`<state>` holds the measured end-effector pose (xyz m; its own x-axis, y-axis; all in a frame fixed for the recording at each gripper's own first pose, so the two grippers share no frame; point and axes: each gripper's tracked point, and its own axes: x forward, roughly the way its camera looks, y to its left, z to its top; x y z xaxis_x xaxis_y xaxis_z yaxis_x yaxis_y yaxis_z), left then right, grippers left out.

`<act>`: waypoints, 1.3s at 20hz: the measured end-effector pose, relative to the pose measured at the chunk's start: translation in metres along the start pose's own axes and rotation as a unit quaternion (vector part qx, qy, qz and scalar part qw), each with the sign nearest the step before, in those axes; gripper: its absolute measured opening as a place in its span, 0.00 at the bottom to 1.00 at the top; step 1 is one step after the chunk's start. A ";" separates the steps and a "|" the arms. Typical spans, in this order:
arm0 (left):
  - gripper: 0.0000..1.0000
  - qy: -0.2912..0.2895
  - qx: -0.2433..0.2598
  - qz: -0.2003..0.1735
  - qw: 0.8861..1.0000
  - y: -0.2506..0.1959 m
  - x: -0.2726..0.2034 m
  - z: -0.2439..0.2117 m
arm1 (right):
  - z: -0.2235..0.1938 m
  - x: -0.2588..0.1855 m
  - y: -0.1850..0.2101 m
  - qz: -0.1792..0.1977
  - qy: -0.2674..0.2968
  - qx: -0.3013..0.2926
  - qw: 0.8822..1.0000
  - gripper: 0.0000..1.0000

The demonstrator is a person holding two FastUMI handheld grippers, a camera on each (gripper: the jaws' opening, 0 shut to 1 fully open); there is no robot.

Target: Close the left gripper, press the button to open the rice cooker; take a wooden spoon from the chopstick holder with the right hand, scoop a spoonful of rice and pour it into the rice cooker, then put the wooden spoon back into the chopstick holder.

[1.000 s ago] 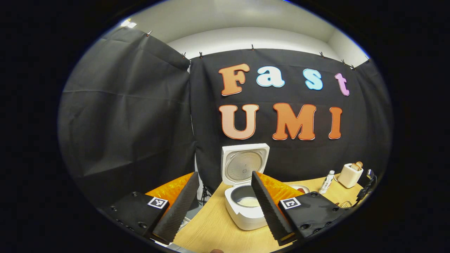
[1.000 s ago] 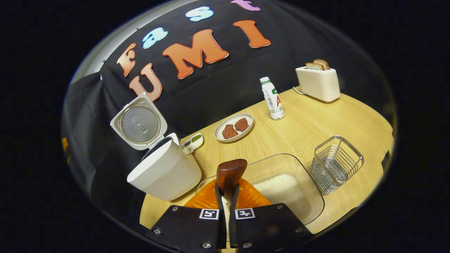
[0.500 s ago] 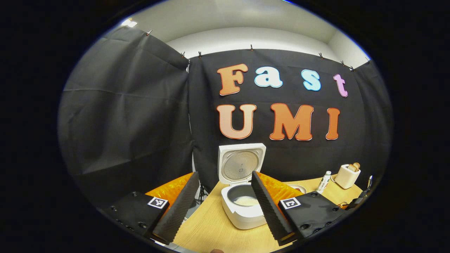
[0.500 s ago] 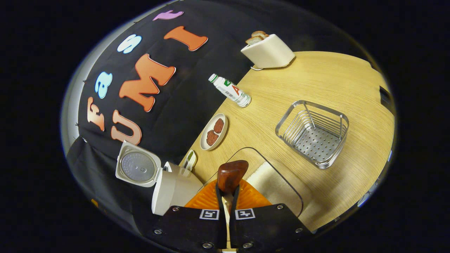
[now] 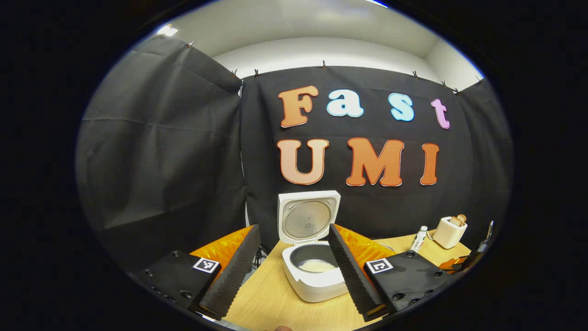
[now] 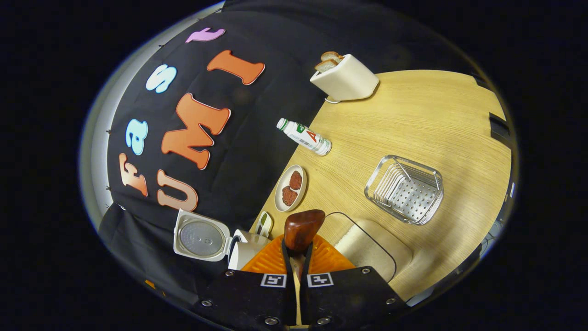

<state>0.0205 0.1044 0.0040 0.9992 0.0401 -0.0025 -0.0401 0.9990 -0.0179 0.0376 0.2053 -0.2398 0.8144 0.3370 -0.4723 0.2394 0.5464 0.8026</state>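
At bench left: rice cooker [image 5: 312,271] lid up, rice inside | left tongs [image 5: 294,262] gaping, empty | right tongs [image 6: 297,257] clamped on wooden spoon [image 6: 301,228] | chopstick holder [image 6: 406,189] further right: lower spoon upright, then release.

A white plastic rice cooker [image 5: 308,257] shows a grey inner pot with pale rice. On the light wood-grain table [image 6: 413,115] stand a silver perforated wire chopstick holder [image 6: 405,189], a cream toaster [image 6: 344,79] and a white bottle [image 6: 304,137] with green cap. The glossy reddish-brown wooden spoon [image 6: 301,229] is nearest.
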 end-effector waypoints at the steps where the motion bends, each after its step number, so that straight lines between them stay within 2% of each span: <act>1: 1.00 -0.001 0.000 0.000 1.000 0.000 0.001 0.001 | 0.003 -0.002 0.003 0.001 -0.003 0.007 1.000 0.03; 8: 1.00 -0.007 0.005 0.001 1.000 0.002 0.006 0.006 | 0.011 -0.007 0.040 0.022 -0.006 0.039 0.999 0.02; 14: 0.98 -0.005 0.001 -0.008 1.000 -0.004 0.014 0.004 | 0.015 0.006 0.087 0.048 0.000 0.035 0.998 0.02; 26: 1.00 0.016 -0.017 -0.030 0.999 -0.010 0.028 -0.012 | 0.003 0.058 0.209 0.105 0.030 0.025 0.994 0.02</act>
<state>0.0484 0.0958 -0.0080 0.9993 -0.0208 -0.0324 0.0191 0.9984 -0.0524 0.1368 0.3366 -0.0987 0.8165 0.4853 -0.3127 0.0954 0.4208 0.9021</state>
